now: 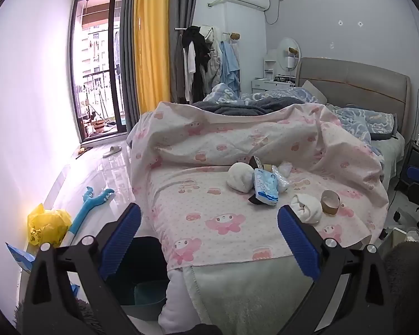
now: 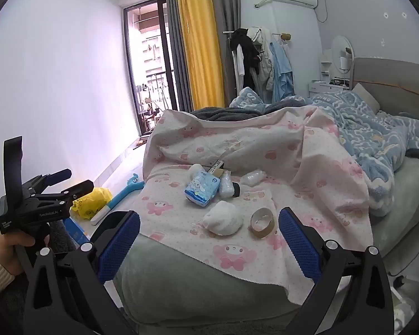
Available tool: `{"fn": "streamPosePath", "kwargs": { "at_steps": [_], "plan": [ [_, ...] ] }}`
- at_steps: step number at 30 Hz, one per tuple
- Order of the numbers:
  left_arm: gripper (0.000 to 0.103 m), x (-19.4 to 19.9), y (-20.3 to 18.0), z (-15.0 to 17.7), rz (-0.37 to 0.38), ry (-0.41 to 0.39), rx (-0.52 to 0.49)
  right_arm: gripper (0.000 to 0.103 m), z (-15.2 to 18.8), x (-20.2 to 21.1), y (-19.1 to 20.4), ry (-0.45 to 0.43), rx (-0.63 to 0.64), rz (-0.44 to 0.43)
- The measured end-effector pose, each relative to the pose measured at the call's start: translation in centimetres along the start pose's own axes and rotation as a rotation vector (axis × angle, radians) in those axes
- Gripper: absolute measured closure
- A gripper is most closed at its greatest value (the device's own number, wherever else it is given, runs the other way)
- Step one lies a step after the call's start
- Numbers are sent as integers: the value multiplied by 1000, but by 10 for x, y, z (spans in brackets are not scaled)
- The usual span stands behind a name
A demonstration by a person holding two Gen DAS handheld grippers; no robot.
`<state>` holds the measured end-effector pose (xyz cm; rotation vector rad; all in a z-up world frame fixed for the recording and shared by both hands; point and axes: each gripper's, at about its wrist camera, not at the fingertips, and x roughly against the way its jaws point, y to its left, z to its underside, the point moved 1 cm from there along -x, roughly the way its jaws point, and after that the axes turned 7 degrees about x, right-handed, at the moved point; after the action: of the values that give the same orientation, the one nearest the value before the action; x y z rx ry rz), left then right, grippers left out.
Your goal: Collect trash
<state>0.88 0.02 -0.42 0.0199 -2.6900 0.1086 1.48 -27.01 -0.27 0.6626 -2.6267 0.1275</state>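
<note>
Trash lies on the pink-patterned bed sheet (image 2: 181, 215): a cardboard tape ring (image 2: 262, 222), a crumpled white wad (image 2: 223, 222), a blue tissue pack (image 2: 202, 191), a clear plastic wrapper (image 2: 252, 177) and a second white wad (image 2: 195, 169). The left wrist view shows the same ring (image 1: 330, 201), wad (image 1: 307, 208) and tissue pack (image 1: 265, 187). My right gripper (image 2: 209, 240) is open and empty, short of the wad and ring. My left gripper (image 1: 209, 237) is open and empty above the bed's foot; it also shows in the right wrist view (image 2: 69, 180).
A dark bin (image 1: 142, 273) stands on the floor by the bed's foot. A yellow plastic bag (image 1: 49, 226) and a blue toy stick (image 1: 89, 209) lie on the glossy floor by the white wall. Blue quilt (image 2: 377, 145) covers the bed's far right.
</note>
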Motion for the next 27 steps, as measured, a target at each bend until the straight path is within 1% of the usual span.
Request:
{"fn": "streamPosePath", "kwargs": {
  "at_steps": [27],
  "plan": [
    [3,0,0,0,-4,2,-5,3,1,-1,0,3,4,1]
  ]
}}
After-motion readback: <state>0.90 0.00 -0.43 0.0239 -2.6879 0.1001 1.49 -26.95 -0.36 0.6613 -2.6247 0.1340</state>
